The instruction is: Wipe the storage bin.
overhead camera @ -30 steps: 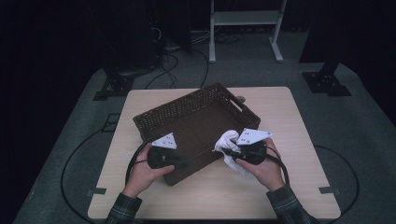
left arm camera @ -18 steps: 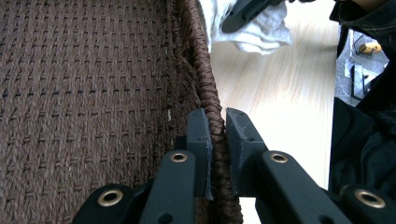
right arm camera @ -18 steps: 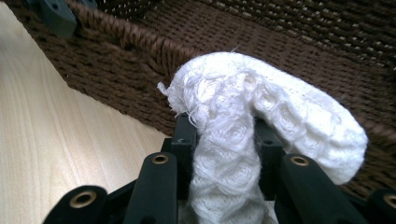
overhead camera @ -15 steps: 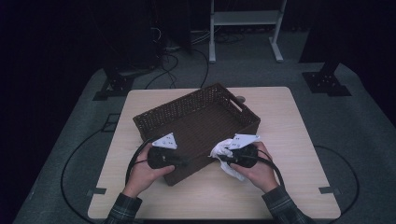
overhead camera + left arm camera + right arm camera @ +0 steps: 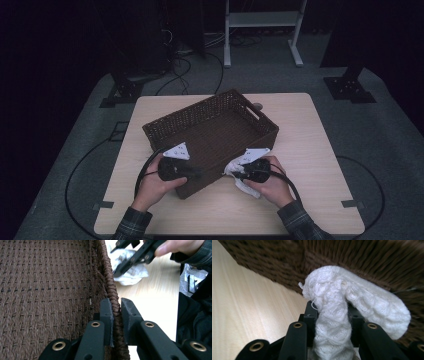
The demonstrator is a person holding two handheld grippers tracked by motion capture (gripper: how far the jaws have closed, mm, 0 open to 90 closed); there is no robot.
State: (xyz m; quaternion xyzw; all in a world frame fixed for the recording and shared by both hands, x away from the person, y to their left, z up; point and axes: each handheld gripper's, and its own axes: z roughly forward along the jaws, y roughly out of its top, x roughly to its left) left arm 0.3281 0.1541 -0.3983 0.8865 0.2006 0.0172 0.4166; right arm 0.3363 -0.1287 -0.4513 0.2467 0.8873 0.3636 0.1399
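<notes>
A brown woven basket stands askew in the middle of the pale wooden table. My left gripper is shut on its near rim; in the left gripper view the two pads pinch the braided rim from inside and outside. My right gripper hangs low by the basket's near wall, shut on a white knitted cloth. In the right gripper view the cloth bulges out past the jaws, with the basket wall just behind it.
A small dark thing lies on the table behind the basket. Bare tabletop spreads to the right of the right hand. A white frame and cables stand on the dark floor beyond the table.
My right gripper has come down and a little left with the white cloth, nearer the basket's near wall and the tabletop. The left gripper has kept its hold on the rim.
</notes>
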